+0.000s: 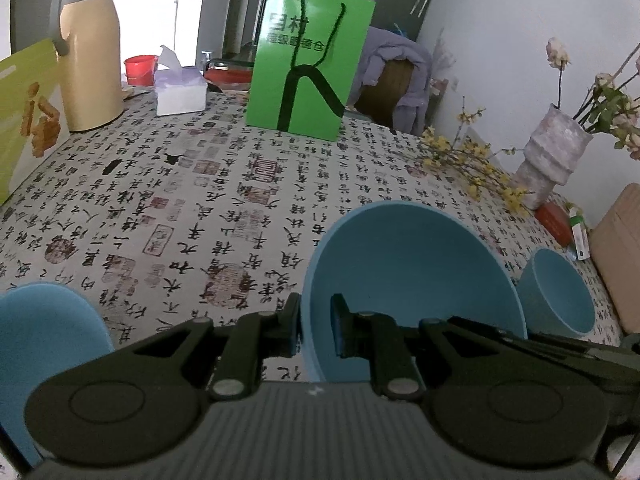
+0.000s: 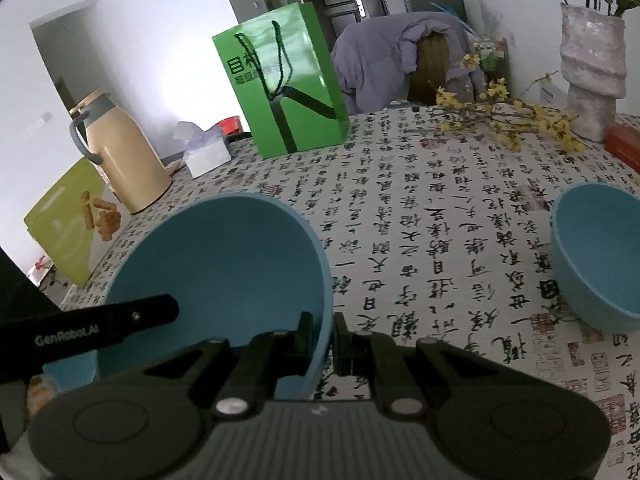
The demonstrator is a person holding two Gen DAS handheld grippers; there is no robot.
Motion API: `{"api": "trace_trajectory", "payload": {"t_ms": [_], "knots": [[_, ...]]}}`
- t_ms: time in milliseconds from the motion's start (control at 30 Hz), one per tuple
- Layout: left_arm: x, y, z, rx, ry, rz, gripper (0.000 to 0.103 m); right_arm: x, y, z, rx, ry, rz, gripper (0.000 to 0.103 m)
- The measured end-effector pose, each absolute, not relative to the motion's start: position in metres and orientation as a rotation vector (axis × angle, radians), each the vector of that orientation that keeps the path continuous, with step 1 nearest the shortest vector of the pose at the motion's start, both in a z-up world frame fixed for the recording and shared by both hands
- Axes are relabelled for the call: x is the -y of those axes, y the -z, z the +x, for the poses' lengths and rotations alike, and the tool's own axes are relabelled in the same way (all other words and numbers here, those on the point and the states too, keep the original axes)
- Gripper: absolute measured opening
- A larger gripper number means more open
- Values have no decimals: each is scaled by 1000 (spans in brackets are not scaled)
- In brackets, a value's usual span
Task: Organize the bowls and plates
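Observation:
My left gripper [image 1: 316, 330] is shut on the left rim of a large blue bowl [image 1: 416, 272], one finger outside and one inside. A smaller blue bowl [image 1: 560, 292] stands to its right, and a blue plate or bowl edge [image 1: 44, 328] shows at the lower left. My right gripper [image 2: 322, 344] is shut on the right rim of the same large blue bowl [image 2: 224, 264]. The left gripper's black arm [image 2: 100, 326] reaches in at the bowl's left side. The smaller blue bowl [image 2: 600, 256] stands on the table to the right.
The table has a calligraphy-print cloth [image 1: 240, 208]. On it stand a green paper bag [image 1: 308, 64], a beige thermos jug [image 1: 88, 52], a tissue box [image 1: 180, 92], a vase with flowers [image 1: 548, 156], a red box [image 1: 554, 220] and a cardboard box [image 1: 620, 256].

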State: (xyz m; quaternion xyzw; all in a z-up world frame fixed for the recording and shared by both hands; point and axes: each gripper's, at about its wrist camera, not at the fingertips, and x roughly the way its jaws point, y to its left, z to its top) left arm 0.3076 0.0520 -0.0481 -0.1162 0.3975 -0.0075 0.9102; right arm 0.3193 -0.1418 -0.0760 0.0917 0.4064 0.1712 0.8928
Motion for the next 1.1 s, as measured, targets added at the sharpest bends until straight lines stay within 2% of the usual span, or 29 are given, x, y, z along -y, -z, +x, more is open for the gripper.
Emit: {"api": "trace_trajectory", "payload": {"t_ms": [1100], "knots": [[-121, 33, 269, -761, -73, -294, 16, 72, 58, 302, -818, -459, 129, 9]]}}
